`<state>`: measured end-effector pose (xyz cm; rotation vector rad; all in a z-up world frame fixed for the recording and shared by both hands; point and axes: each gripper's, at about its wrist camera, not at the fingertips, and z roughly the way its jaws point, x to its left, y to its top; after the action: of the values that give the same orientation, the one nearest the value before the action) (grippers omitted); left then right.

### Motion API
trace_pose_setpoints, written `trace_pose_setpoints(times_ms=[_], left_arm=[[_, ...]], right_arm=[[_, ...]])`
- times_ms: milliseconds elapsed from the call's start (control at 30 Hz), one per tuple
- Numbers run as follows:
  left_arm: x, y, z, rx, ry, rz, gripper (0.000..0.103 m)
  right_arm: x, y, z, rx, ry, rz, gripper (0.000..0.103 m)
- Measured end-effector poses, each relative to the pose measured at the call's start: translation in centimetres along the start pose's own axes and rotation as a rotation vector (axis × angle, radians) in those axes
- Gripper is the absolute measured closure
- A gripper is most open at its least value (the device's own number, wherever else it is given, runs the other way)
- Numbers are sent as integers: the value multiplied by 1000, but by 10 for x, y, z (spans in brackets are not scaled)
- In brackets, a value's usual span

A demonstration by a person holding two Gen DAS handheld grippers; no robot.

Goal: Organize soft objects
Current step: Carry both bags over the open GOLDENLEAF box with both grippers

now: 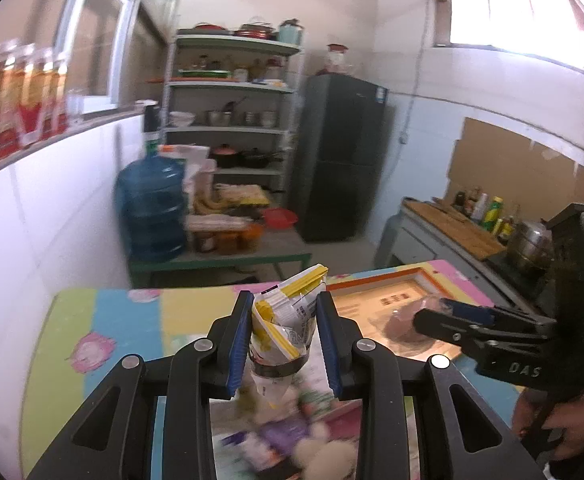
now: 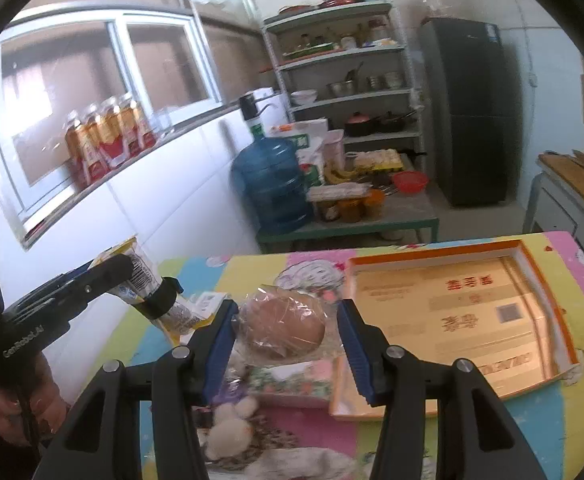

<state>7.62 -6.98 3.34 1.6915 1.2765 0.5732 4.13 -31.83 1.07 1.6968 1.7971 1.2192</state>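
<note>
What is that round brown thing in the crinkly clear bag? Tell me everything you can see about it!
It looks like a bread bun, round, smooth and brown, sealed inside a thin, shiny clear wrapper that crinkles around it. It sits between the blue pads of the right gripper, which seems to hold it by the sides, above the colourful table. Just beside it lies an open orange-rimmed box. Below it are a flowery packet and something white and fluffy.

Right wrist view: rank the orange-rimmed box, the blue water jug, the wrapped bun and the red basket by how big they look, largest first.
1. Orange-rimmed box
2. Blue water jug
3. Wrapped bun, close behind the jug; it sits nearest the camera, so this order is unsure
4. Red basket
</note>
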Motion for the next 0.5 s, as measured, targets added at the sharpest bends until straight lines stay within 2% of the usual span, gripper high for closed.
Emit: trace_pose_setpoints(times_ms=[267,500], left_arm=[[-59,15,30,9,-104,47,71],[-104,16,66,37,-161,74,72]], right_arm=[[-58,6,-22,-44,-77,56,51],[-108,3,-32,-48,-145,104,51]])
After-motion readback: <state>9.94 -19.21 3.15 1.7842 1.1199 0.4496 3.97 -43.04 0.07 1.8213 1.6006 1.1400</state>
